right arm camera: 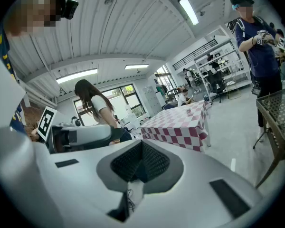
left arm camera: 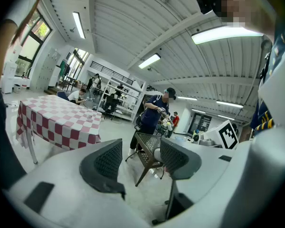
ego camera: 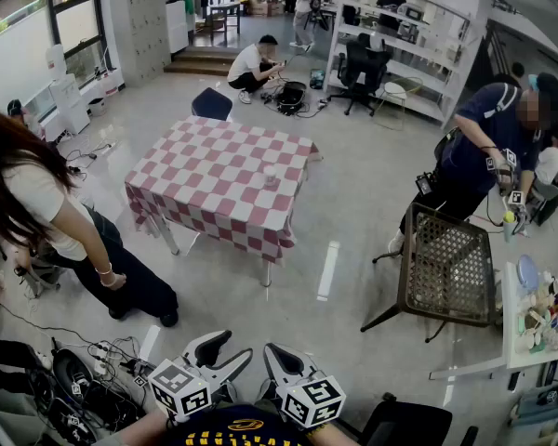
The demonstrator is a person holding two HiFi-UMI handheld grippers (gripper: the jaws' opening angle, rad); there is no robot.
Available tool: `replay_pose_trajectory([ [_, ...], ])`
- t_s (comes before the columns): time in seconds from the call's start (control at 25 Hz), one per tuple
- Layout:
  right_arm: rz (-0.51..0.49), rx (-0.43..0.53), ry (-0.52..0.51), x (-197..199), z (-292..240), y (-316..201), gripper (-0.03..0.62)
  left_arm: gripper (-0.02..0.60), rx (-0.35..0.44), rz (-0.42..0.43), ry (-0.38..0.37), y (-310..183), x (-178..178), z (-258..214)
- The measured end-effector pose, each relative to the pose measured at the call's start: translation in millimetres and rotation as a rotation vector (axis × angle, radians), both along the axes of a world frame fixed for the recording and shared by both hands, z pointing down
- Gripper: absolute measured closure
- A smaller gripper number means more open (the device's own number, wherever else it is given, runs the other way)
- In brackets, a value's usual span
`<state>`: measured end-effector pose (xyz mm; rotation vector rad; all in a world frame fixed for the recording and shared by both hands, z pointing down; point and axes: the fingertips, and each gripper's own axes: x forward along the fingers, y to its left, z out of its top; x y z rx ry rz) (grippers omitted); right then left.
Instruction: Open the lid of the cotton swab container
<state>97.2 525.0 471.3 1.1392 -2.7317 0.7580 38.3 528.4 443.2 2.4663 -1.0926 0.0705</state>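
Progress: no step of the task is showing as done yet. A small pale cylindrical container, which I am taking to be the cotton swab container, is sitting on the table with the red-and-white checked cloth in mid-room, well apart from both grippers. It is too small to tell how its lid is lying. The grey two-jaw left gripper is hovering at the bottom edge of the head view, released, with nothing between its jaws. The grey two-jaw right gripper is sitting just beside it, clenched on nothing. By my reading the whole job is remaining: getting to the table, steadying the container, lifting the lid.

Views: the head view is giving the layout, with the table, the container, a brown mesh chair and bystanders around. The left gripper view is showing the gap between the jaws, with floor and the mesh chair visible through it. The right gripper view is showing the pads meeting and is looking towards the checked table, where the container is too small to confirm.
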Motion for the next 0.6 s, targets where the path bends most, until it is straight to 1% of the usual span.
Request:
replay_pose_trajectory([
  [0.32, -0.016, -0.010, -0.002, 3, 3, -8, 0.583, 0.326, -0.011, -0.019, 0.005, -9, 3, 2],
  [0.48, -0.014, 0.004, -0.047, 14, -2, -18, 0.582, 0.327, -0.008, -0.028, 0.005, -18, 13, 2],
  [0.6, 0.004, 0.013, -0.046, 28, -1, -25, 0.582, 0.327, -0.009, -0.023, -0.002, -19, 27, 6],
])
